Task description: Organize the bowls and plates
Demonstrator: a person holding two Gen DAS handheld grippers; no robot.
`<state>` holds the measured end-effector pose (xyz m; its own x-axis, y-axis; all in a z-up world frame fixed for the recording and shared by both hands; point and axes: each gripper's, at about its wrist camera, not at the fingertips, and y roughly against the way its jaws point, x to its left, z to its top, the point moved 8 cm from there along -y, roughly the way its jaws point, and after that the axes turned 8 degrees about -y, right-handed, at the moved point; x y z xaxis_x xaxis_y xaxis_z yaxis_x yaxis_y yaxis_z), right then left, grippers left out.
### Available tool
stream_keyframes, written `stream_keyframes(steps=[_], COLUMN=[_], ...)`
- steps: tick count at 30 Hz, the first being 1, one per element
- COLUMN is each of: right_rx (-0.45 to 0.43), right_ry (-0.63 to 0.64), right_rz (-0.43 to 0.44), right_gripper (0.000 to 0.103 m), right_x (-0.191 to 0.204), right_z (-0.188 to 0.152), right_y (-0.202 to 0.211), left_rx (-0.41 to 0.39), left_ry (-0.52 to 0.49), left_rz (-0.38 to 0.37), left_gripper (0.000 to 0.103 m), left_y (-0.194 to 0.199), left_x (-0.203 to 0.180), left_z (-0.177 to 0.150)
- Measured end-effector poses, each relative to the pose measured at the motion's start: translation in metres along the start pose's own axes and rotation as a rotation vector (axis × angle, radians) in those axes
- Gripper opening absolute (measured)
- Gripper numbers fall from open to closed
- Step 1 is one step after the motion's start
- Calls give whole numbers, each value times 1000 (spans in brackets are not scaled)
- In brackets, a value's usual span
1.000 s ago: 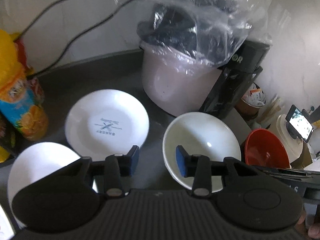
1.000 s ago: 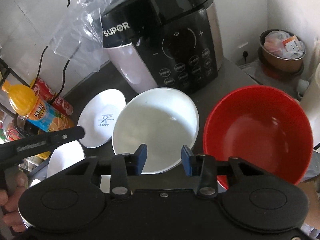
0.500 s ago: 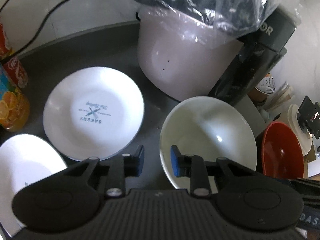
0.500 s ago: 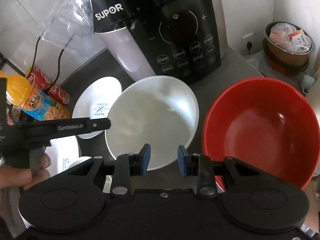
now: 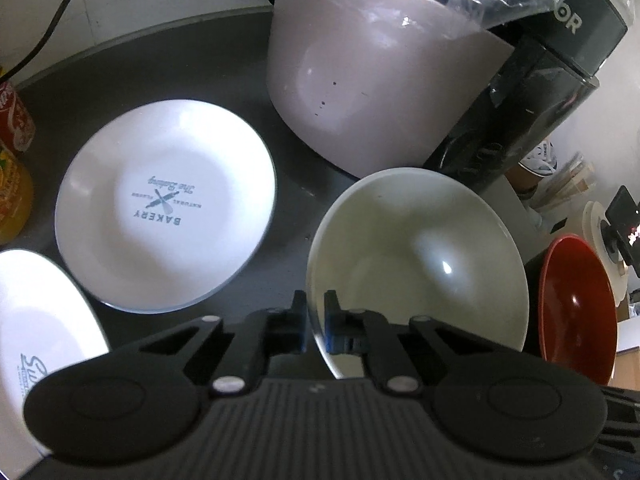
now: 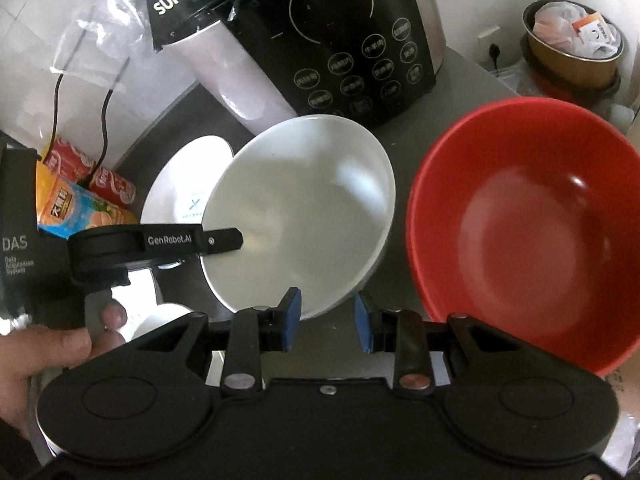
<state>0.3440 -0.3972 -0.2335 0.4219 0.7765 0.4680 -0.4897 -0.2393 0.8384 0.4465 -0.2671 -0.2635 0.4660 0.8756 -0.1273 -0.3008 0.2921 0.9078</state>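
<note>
Nearest in the left wrist view, the left tool (image 5: 316,322) pinches the near-left rim of the white bowl (image 5: 416,256), one pad inside and one outside; the right wrist view shows that bowl tilted, its left side raised off the dark counter (image 5: 192,64). The right tool (image 6: 327,320) hovers with its pads spread, just in front of the white bowl's near edge. The red bowl (image 6: 532,232) sits just right of the white one. To the left lie two white plates, the nearer plate (image 5: 36,344) and the bakery-printed plate (image 5: 164,208). Farther back stands the rice cooker (image 6: 320,32), draped in a plastic bag (image 6: 100,32).
</note>
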Motion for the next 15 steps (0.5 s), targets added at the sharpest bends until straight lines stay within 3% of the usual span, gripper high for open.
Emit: stream_keyframes(steps=[5, 7, 10, 15], right_rx=[5, -1, -13, -42], right_ry=[-31, -41, 0, 51], right_rz=[-20, -32, -58, -43], right_gripper=[31, 25, 25, 24], right_x=[-5, -8, -3, 4], right_z=[5, 7, 6, 3], right_y=[-9, -13, -14, -4], left_rx=[-5, -6, -7, -22], left_ry=[-10, -5, -19, -14], left_rz=[14, 14, 47, 39], left_gripper=[7, 7, 7, 7], left_y=[2, 2, 3, 13], left_x=[-2, -2, -1, 3], left_z=[0, 0, 0, -2])
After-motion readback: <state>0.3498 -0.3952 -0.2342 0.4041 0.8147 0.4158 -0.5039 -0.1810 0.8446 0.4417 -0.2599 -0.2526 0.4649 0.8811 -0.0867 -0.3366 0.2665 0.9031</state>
